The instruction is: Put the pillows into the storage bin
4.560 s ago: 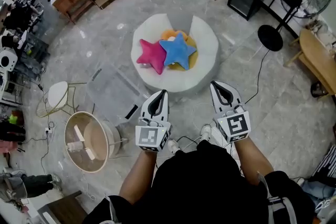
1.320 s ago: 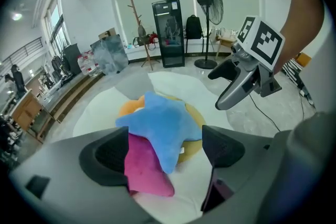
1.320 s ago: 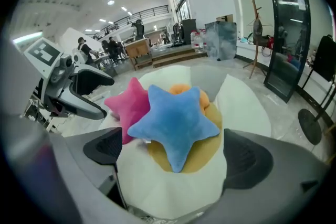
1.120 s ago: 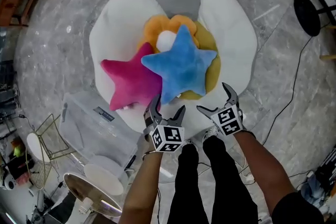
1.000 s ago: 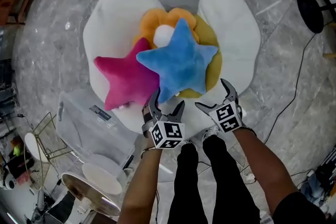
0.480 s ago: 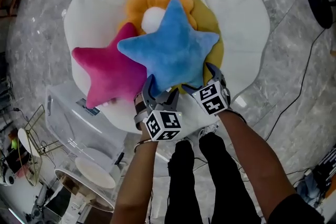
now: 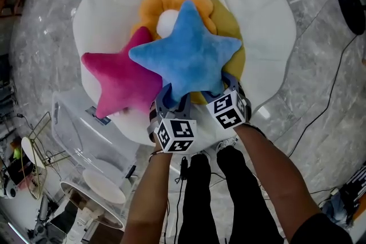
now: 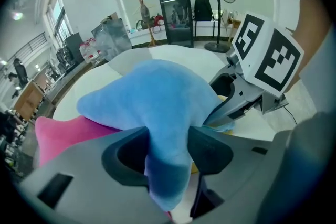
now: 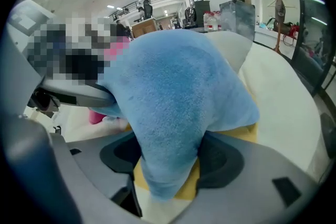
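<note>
A blue star pillow point(image 7: 189, 54) lies on top of a pink star pillow point(image 7: 117, 80), an orange flower pillow point(image 7: 171, 6) and a yellow pillow point(image 7: 233, 37), all on a round white seat point(image 7: 260, 14). My left gripper point(image 7: 171, 101) has just been closing and is shut on the blue star's lower left point point(image 8: 163, 165). My right gripper point(image 7: 225, 91) has likewise just been closing and pinches the lower right point point(image 9: 168, 165), with the yellow pillow point(image 9: 239, 134) under it. The left gripper view shows the pink star point(image 8: 58, 134) at the lower left.
A clear plastic storage bin point(image 7: 80, 128) stands on the floor left of my legs point(image 7: 206, 191), against the seat's front edge. A wire frame point(image 7: 28, 157) and a round white-topped stand point(image 7: 103, 186) are beyond it. A fan base point(image 7: 351, 0) and a cable lie at right.
Both grippers have come down onto the blue star's near points and their jaws have gone from wide open to pinching the plush. The pillows have barely shifted.
</note>
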